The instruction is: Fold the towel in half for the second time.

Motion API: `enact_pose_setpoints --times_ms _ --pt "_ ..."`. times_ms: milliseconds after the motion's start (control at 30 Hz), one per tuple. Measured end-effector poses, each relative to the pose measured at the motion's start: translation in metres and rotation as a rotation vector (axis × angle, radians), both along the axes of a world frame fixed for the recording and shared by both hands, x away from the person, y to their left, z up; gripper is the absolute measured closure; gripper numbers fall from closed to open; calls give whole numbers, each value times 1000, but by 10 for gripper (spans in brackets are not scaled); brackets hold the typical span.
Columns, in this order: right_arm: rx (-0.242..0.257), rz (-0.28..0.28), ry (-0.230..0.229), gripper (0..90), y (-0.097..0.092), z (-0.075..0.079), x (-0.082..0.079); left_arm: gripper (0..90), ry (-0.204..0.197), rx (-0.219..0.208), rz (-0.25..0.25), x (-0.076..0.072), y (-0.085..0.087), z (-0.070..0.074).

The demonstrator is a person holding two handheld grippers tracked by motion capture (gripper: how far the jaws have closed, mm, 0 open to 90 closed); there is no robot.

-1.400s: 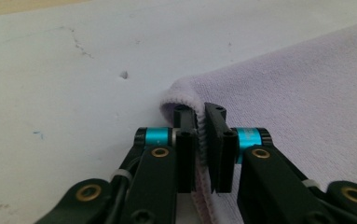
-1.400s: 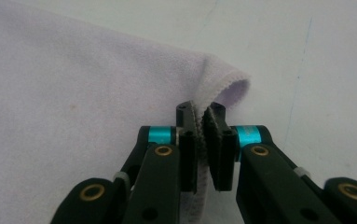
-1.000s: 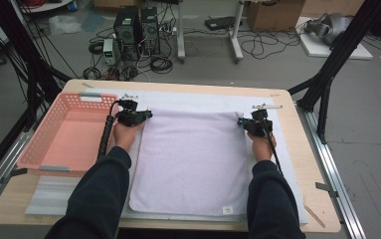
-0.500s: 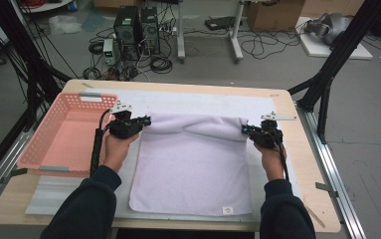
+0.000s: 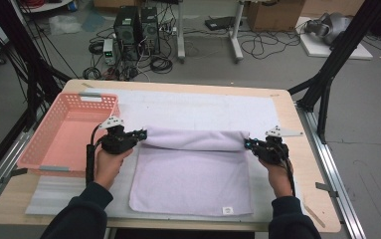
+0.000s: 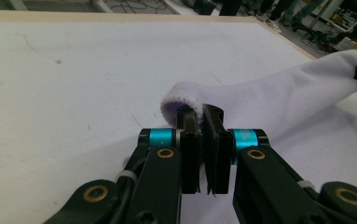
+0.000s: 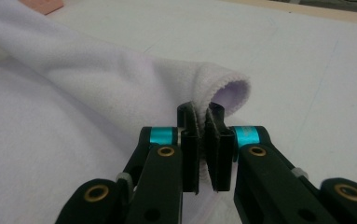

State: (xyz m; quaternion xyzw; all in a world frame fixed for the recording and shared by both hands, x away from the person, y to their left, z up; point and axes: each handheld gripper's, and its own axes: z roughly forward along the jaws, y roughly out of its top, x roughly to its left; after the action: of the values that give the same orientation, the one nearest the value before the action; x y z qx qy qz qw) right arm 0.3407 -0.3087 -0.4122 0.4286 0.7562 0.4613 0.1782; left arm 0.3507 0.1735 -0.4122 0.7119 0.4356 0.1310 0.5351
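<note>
Fingers (image 6: 190, 126) of my left gripper (image 5: 137, 134) pinched on one towel corner; right gripper (image 5: 250, 145) fingers (image 7: 213, 123) clamped on other far corner. One lilac towel (image 5: 193, 174), far edge lifted, rolled toward me, near half flat on surface (image 5: 297, 119). One pink basket (image 5: 58, 134) left, empty. One white mat (image 5: 193, 107), bare room beyond the fold.

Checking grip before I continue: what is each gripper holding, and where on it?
Both hold the lilac towel: left gripper pinches its far left corner, right gripper its far right corner, lifted and folding toward the person.
</note>
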Motion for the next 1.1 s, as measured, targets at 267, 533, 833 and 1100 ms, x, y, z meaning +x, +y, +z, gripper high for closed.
enact_pose_setpoints --times_ms 267,533,833,1100 --pt "6 17 15 853 -5 -10 -29 854 -2 2 -41 -29 2 -9" --pt "0 32 21 853 -7 -11 -56 853 11 3 -50 -53 8 -20" --pt "-10 37 44 631 -7 -15 -66 528 24 10 -23 -65 6 -27" --pt "105 -19 -33 411 -13 -5 -64 404 -34 28 -17 -52 3 -22"
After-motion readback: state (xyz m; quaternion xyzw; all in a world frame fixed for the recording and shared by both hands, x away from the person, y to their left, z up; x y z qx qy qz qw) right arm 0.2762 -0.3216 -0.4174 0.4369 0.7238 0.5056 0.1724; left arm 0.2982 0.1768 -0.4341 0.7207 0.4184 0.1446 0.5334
